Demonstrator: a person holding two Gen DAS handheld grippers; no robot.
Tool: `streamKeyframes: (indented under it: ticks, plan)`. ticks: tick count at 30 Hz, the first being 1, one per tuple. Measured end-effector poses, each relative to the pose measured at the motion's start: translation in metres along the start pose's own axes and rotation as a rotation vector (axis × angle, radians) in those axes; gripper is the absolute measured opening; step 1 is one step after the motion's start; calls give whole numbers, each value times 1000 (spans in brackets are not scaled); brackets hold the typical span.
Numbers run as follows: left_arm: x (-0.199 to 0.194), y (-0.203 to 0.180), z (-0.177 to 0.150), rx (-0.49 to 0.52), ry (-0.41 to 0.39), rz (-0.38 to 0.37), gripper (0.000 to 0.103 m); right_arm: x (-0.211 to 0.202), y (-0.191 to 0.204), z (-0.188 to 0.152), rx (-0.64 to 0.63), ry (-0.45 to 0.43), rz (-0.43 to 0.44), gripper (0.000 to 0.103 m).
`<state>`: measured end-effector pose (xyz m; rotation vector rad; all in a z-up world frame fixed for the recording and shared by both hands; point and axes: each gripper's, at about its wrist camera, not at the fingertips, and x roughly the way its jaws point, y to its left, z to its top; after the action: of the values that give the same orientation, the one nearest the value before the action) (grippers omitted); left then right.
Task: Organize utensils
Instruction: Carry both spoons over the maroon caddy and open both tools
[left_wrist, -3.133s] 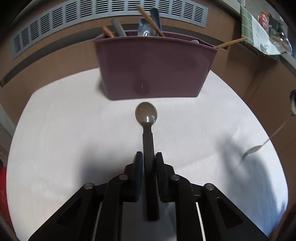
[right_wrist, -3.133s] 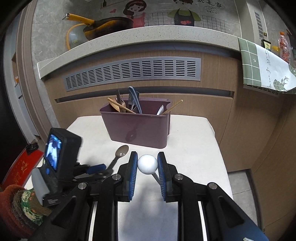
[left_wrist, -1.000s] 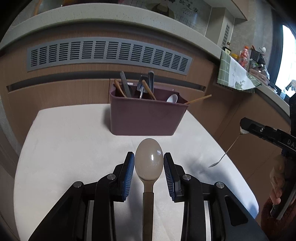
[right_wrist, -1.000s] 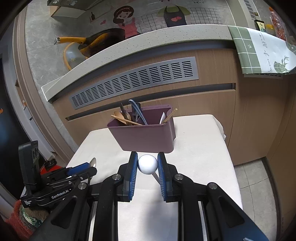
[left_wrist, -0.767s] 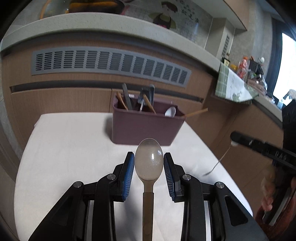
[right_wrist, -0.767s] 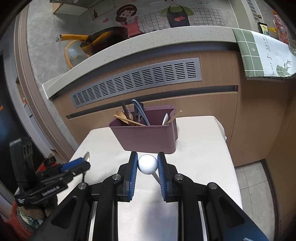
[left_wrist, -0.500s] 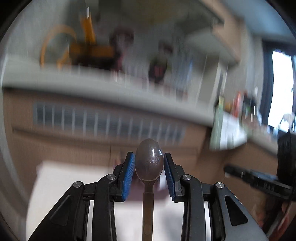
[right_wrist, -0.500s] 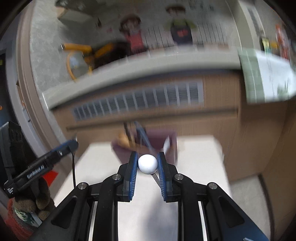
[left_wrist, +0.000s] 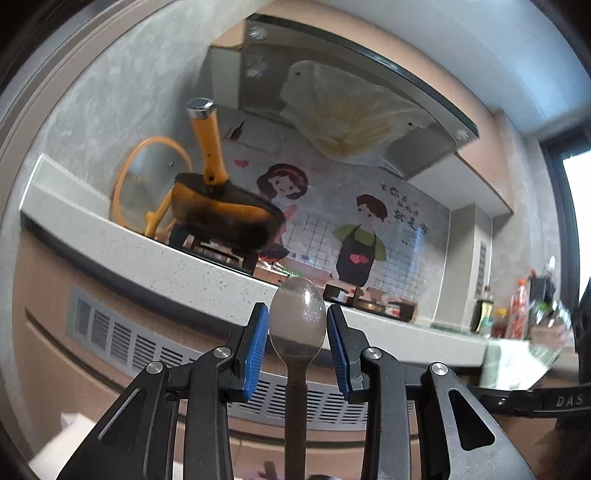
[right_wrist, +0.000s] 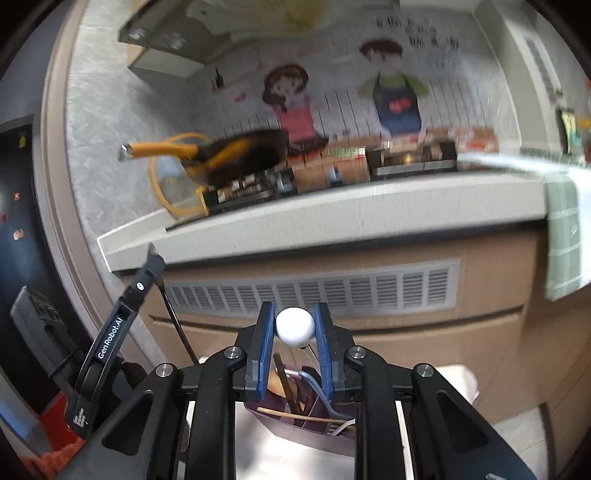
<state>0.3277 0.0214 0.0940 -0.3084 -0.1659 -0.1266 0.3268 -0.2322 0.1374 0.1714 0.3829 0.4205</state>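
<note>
Carrying both spoons: left gripper (left_wrist: 297, 338) pinches the dark spoon (left_wrist: 297, 325), right gripper (right_wrist: 295, 334) the white-knobbed spoon (right_wrist: 295, 326). Next, lower them into the purple caddy (right_wrist: 306, 430), bottom centre.

Left wrist view tilted upward at the wall mural (left_wrist: 321, 206), right wrist view more level, both sharing the orange pan (right_wrist: 236, 155)
</note>
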Motion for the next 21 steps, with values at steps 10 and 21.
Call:
streamKeyframes:
  ticks: [10, 21]
  plan:
    - [57, 33, -71, -169, 171, 38, 33, 55, -28, -18, 61, 100, 16, 20]
    - [55, 37, -111, -198, 416, -64, 50, 102, -40, -63, 87, 325, -21, 22]
